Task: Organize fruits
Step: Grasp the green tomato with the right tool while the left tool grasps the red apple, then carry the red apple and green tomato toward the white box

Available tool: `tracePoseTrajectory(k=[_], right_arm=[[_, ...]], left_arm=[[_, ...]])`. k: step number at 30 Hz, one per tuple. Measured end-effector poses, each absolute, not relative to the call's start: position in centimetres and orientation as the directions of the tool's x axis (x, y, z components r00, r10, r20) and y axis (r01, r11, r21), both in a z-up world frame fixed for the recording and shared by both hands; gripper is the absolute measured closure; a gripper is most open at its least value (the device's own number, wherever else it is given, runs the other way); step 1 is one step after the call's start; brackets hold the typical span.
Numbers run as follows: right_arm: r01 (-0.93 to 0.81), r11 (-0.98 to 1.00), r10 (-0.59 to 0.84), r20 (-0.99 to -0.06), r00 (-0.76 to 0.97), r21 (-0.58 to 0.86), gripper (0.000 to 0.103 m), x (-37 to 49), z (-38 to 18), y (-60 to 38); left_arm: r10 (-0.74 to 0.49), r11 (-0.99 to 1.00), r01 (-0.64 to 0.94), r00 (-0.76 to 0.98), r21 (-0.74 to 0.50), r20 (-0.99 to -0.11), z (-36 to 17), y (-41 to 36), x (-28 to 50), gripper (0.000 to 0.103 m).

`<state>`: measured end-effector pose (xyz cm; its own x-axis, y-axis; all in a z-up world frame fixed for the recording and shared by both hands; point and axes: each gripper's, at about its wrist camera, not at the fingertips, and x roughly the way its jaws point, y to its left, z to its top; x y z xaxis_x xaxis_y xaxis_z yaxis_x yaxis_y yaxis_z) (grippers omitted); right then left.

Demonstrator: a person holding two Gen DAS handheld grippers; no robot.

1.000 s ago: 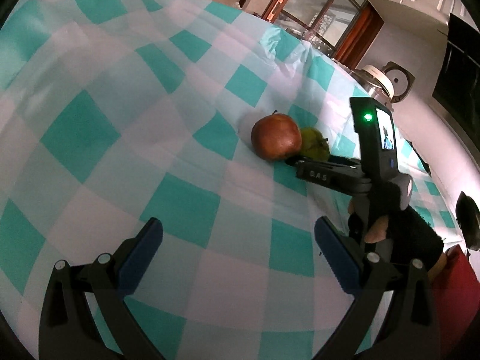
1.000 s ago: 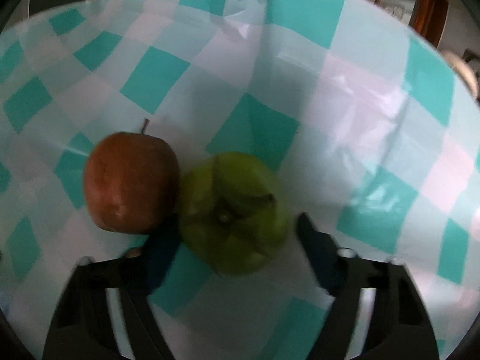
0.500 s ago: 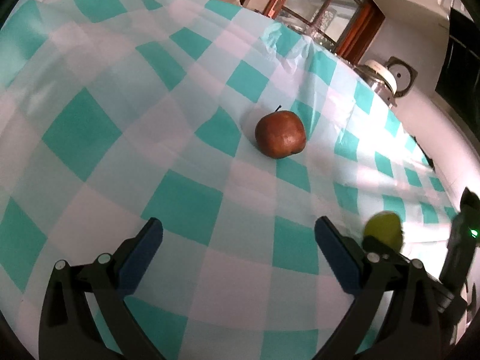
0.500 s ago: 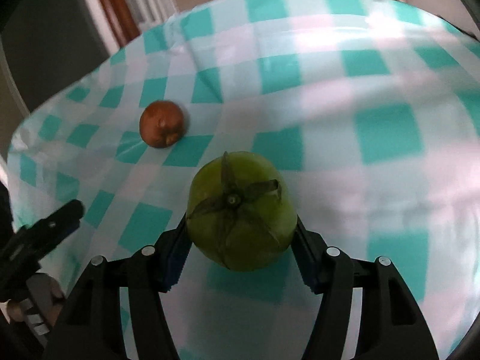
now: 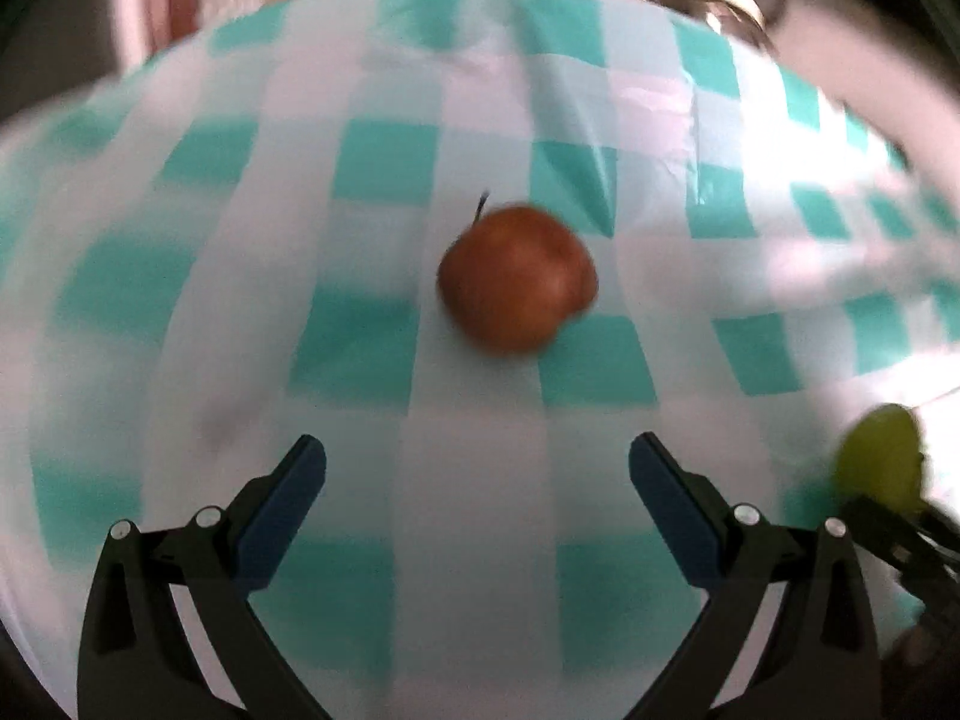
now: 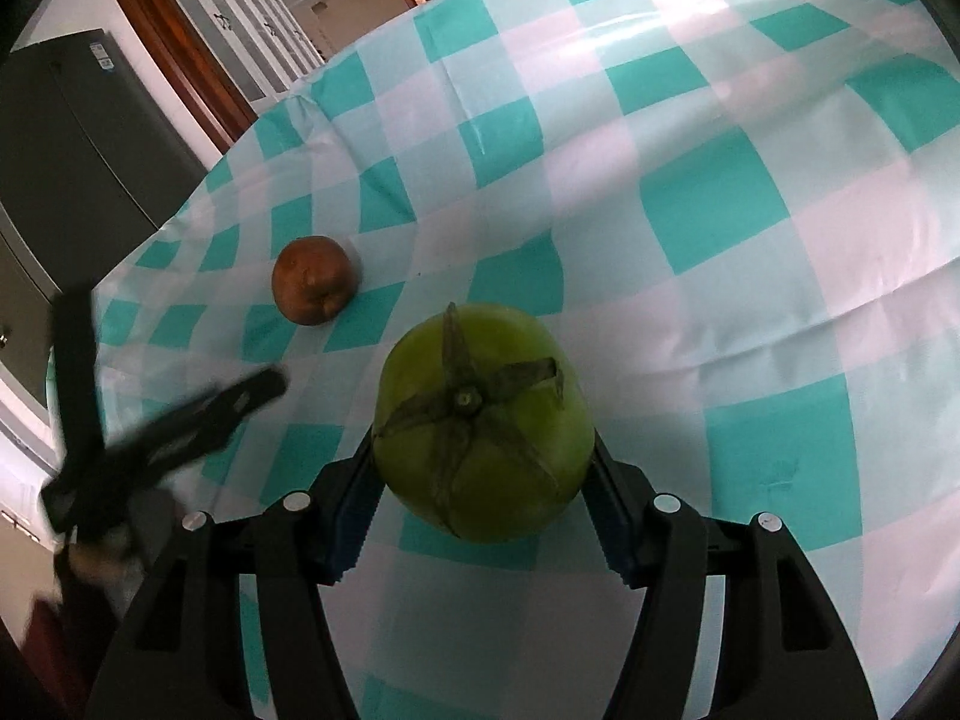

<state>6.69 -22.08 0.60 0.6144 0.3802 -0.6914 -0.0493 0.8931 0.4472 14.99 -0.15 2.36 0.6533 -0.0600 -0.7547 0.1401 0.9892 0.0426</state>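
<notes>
Teal-and-white checked cloth (image 6: 708,204) is covering the desk, creased in long folds, with wooden door frames (image 6: 180,42) and a dark cabinet (image 6: 72,138) standing behind it in the right wrist view. No brand, label or writing is coming through legibly in either view; a small sticker on the cabinet is too small to read.

The right gripper (image 6: 480,456) is holding a green tomato-like fruit (image 6: 480,426) between its jaws, which are pressing on the fruit's two sides, its dried star-shaped calyx facing the camera. The fruit is sitting above the cloth, nearer the camera than the red apple (image 6: 312,288), which is resting on the cloth well apart from it, up and to the left.

The left gripper (image 5: 477,468) is showing its jaws spread wide with nothing between them, the blue pads (image 5: 282,510) standing well apart. That view is heavily blurred. The red apple (image 5: 516,279) is lying on the cloth beyond the jaws, roughly centred between them, its stem pointing away. The green fruit (image 5: 879,456) is appearing at the far right of the apple, near the frame edge, with dark parts of the right gripper just below it.

In the right wrist view, the left gripper (image 6: 162,426) is appearing as a blurred dark shape below and left of the apple.
</notes>
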Motion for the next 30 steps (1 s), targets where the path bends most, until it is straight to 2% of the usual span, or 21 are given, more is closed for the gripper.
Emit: tracePoseTrajectory(k=[2,4,8,9,11,12,16,18,25,30], right_arm=[[-0.054,0.892,0.385,-0.690,0.613,0.450,0.042,6.7,0.6,-22.0],[-0.055,0.891,0.387,-0.689,0.612,0.451,0.041,6.5,0.6,-22.1],[-0.057,0.889,0.392,-0.687,0.612,0.455,0.041,6.5,0.6,-22.2],[-0.058,0.888,0.393,-0.687,0.611,0.456,0.041,6.6,0.5,-22.2],[-0.059,0.886,0.396,-0.685,0.611,0.460,0.041,6.6,0.5,-22.2],[-0.059,0.885,0.398,-0.684,0.611,0.462,0.041,6.6,0.5,-22.3],[-0.060,0.882,0.403,-0.681,0.611,0.467,0.041,6.6,0.4,-22.4],[-0.061,0.882,0.404,-0.680,0.612,0.468,0.041,6.6,0.4,-22.4],[-0.065,0.884,0.403,-0.683,0.609,0.463,0.041,6.7,0.5,-22.3],[-0.067,0.884,0.404,-0.684,0.607,0.463,0.041,6.7,0.5,-22.2]], left_arm=[[-0.033,0.957,0.242,0.638,0.160,-0.769,2.1,-1.6,17.4,0.002],[-0.008,0.930,0.287,0.637,0.227,-0.771,1.8,-2.3,18.7,0.002],[0.016,0.898,0.331,0.631,0.288,-0.776,1.1,-3.2,21.2,0.002],[0.001,0.902,0.334,0.633,0.274,-0.774,1.1,-3.2,21.7,0.006],[-0.052,0.914,0.347,0.615,0.211,-0.787,1.1,-3.1,22.2,0.029],[-0.067,0.929,0.327,0.610,0.174,-0.790,1.2,-2.9,22.3,0.036],[-0.088,0.946,0.295,0.631,0.133,-0.771,1.1,-2.6,19.7,0.037],[-0.129,0.959,0.275,0.643,0.070,-0.755,1.3,-2.0,16.8,0.037],[-0.119,0.992,0.118,0.739,-0.045,-0.664,2.7,0.6,2.5,0.037],[-0.144,0.985,0.037,0.711,-0.168,-0.688,1.9,2.1,0.1,0.037]])
